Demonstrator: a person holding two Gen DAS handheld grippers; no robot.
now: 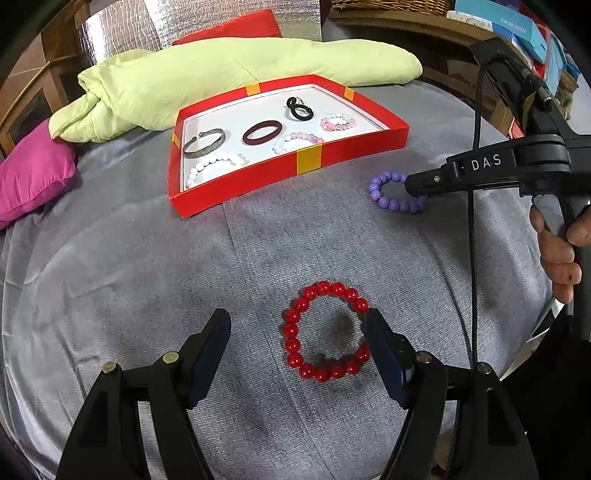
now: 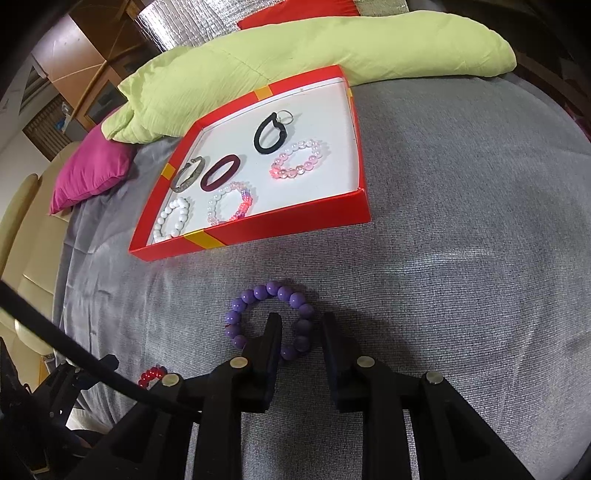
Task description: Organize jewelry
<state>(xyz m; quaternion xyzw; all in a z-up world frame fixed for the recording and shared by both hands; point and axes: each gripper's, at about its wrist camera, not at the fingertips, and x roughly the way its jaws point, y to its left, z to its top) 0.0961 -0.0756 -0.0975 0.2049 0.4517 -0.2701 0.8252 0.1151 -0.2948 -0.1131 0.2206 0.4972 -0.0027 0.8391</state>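
A red bead bracelet point(image 1: 325, 330) lies on the grey cloth. My left gripper point(image 1: 297, 319) is open, its right finger touching the bracelet's right side and its left finger well clear to the left. A purple bead bracelet point(image 2: 271, 319) lies nearer the red tray point(image 2: 295, 221). My right gripper point(image 2: 301, 321) is open and straddles the purple bracelet's right side, one finger inside the loop. It also shows in the left wrist view point(image 1: 410, 186) at the purple bracelet point(image 1: 388, 192). The red tray point(image 1: 354, 146) holds several bracelets and bands.
A light green folded quilt point(image 1: 221, 74) lies behind the tray. A magenta cushion point(image 1: 29, 177) sits at the left, a red cushion point(image 1: 236, 26) further back. Boxes and a wicker basket point(image 1: 391, 3) stand at the far right. A cable point(image 1: 472, 258) hangs from the right gripper.
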